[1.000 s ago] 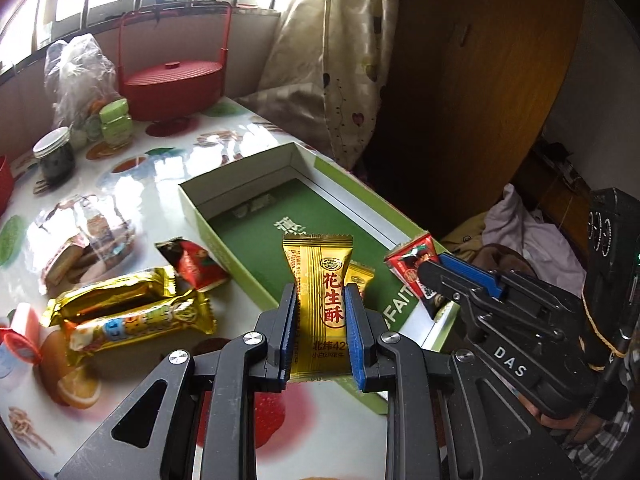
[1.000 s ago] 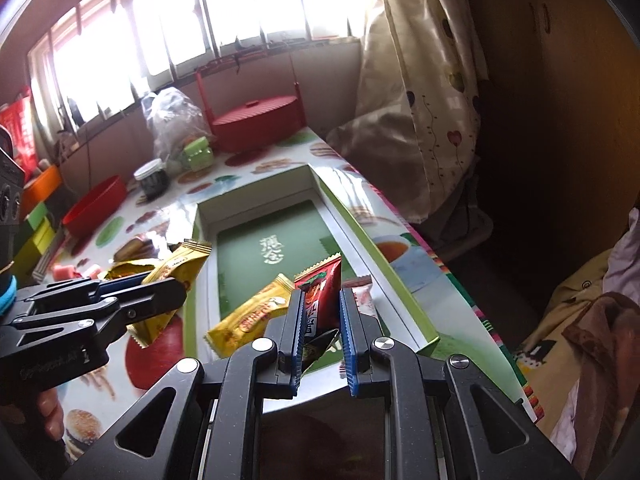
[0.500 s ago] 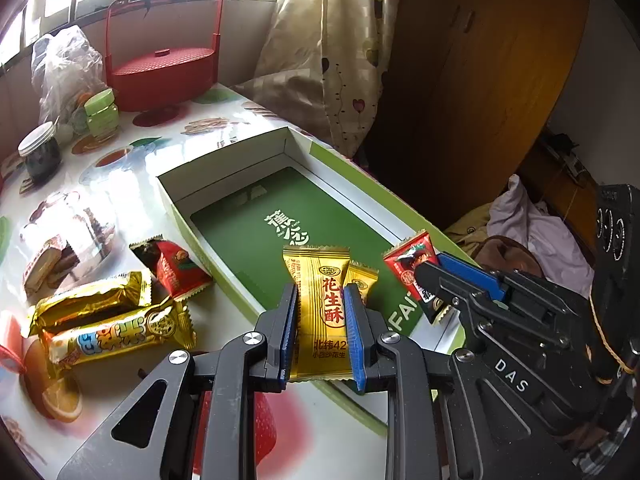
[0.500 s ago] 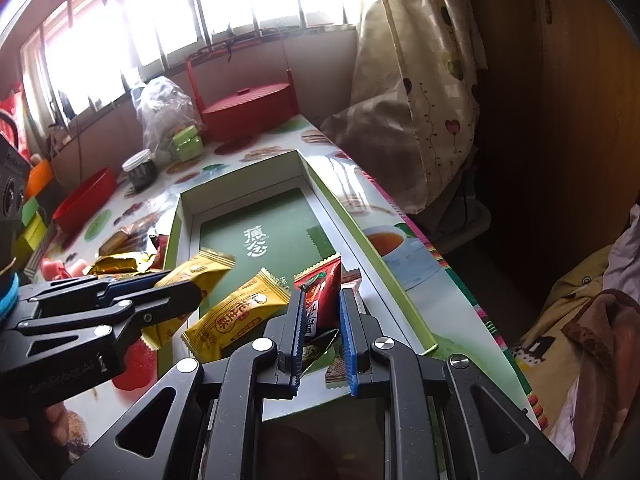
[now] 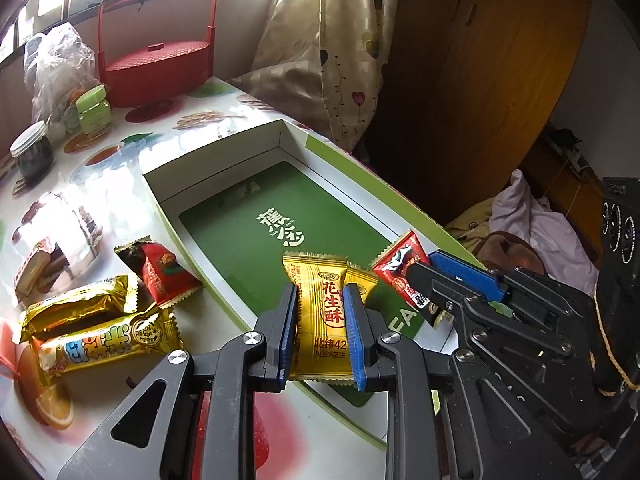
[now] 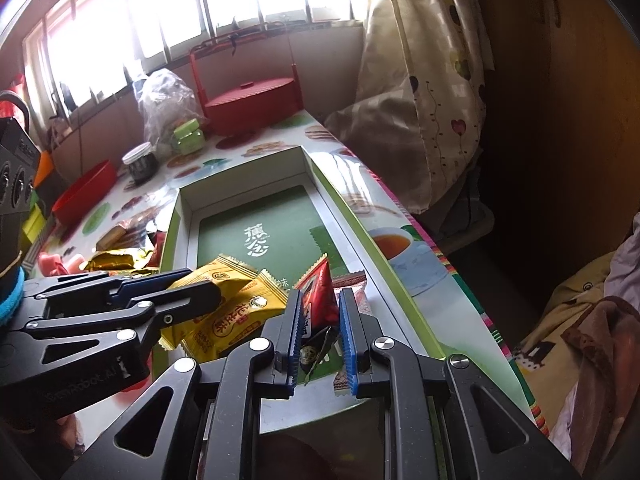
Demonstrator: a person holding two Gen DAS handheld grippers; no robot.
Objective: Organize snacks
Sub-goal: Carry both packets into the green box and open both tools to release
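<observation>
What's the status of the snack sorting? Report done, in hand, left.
Done: one yellow packet lies in the green box. In hand: left claw grips a yellow peanut-crisp packet; right claw grips a red packet. Left: gold bars and a red snack on the table.

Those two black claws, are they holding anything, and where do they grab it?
Yes. The left gripper pinches a yellow peanut-candy packet across its lower middle. The right gripper clamps a red snack packet near its lower end.
</observation>
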